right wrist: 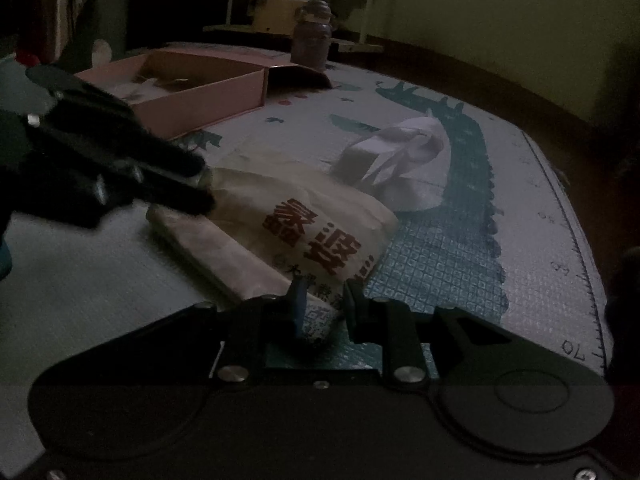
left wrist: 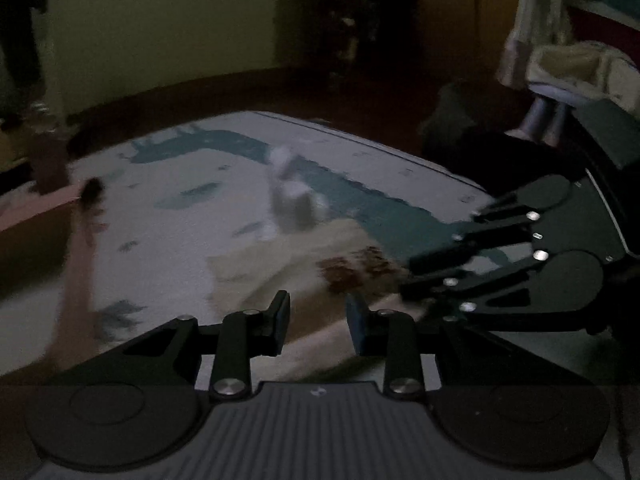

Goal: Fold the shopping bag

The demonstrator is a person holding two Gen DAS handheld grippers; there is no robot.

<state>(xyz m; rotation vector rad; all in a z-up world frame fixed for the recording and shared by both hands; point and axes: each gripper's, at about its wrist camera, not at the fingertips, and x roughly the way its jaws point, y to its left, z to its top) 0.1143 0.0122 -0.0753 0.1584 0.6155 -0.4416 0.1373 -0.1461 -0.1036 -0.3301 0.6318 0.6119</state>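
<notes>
While the light is poor, the layout reads well enough: the bag [right wrist: 304, 220], beige paper with red print, lies partly flattened on the patterned mat [right wrist: 440, 248] in the middle of the right wrist view, its near corner running down to the bottom centre of the frame. That corner sits between the fingers of the right hand-held gripper [right wrist: 322, 304] — the jaws stand a little apart with paper in the gap, so I judge it poised around the corner and cannot tell if it is pinching yet.

Over at the left of that frame the left hand-held gripper [right wrist: 200, 184] reaches in from the side, its tips at the bag's far edge; they look close together, perhaps nipping the edge, but blur hides it. From its own camera the jaws show a clear gap with bag and mat visible through it, so the two views do not settle it.

Why two ends? My guess: holding opposite edges keeps the paper taut so a crease lands straight.

Behind the bag, a white bag [right wrist: 400, 160] stands with its handles up, just beside it — worth avoiding on any sweep. A pink box [right wrist: 192, 88] sits open at upper left, with a jar [right wrist: 312, 40] behind it, well clear.

The fold looks underway, not finished.
</notes>
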